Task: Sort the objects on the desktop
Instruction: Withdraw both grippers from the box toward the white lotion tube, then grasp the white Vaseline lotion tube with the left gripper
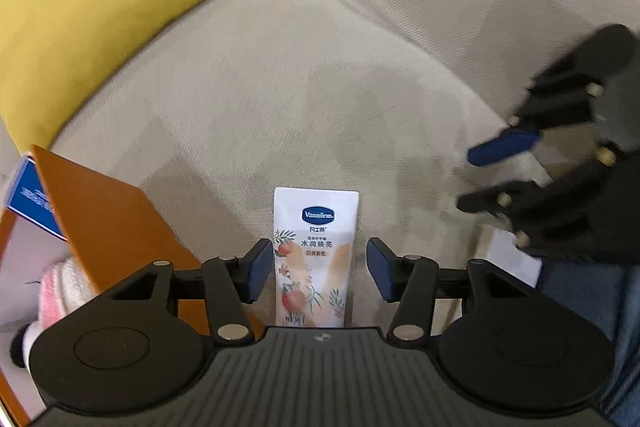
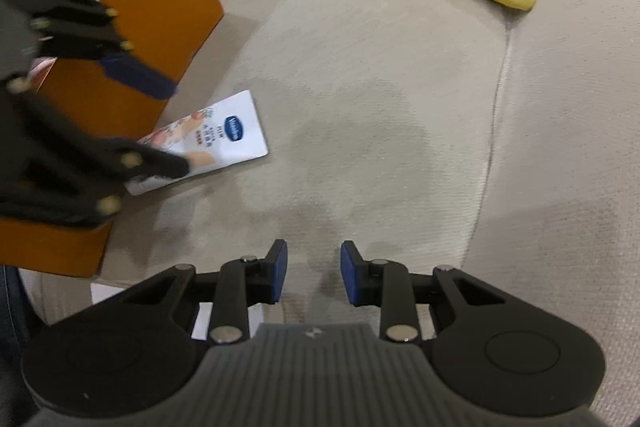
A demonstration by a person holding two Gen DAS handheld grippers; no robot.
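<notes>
A white Vaseline tube (image 1: 313, 259), printed with peaches and leaves, is seen lying flat on the beige sofa seat (image 1: 360, 87) beside the orange box (image 1: 116, 227). It is straddled by the left gripper (image 1: 316, 271), whose fingers are held apart without pressing it. The right gripper (image 2: 313, 273) is held over bare seat, fingers parted on nothing.

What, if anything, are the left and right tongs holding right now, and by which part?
Nothing is held. The left tongs straddle the Vaseline tube lying on the sofa, pads clear of its sides. The right tongs are open over bare cushion.
</notes>
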